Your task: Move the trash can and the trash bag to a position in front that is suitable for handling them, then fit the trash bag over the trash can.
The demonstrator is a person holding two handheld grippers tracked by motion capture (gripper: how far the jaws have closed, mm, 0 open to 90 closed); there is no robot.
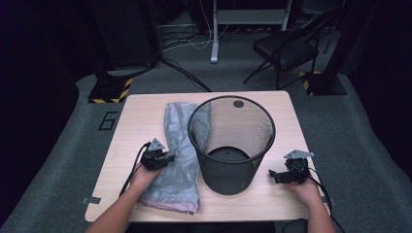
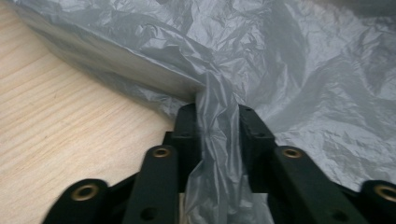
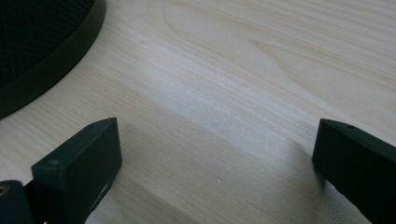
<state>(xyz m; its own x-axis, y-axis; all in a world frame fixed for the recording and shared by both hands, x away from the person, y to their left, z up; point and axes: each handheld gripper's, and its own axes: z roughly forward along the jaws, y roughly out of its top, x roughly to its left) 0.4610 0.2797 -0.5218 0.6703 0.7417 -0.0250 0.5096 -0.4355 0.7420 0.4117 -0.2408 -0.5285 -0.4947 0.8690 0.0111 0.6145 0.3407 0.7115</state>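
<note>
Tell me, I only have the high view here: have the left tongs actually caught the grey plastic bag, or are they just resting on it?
Observer: Caught. In the left gripper view a bunched fold of the grey plastic bag runs up between the jaws of the left tongs, pinched on both sides.
Operator: And the right tongs, holding anything?
Observer: No. The right tongs stand wide open, with bare wooden table between the jaws.
Operator: How near are they to the bin?
Observer: The base of the black mesh wastebasket sits off to one side in the right gripper view, apart from the jaws.
</note>
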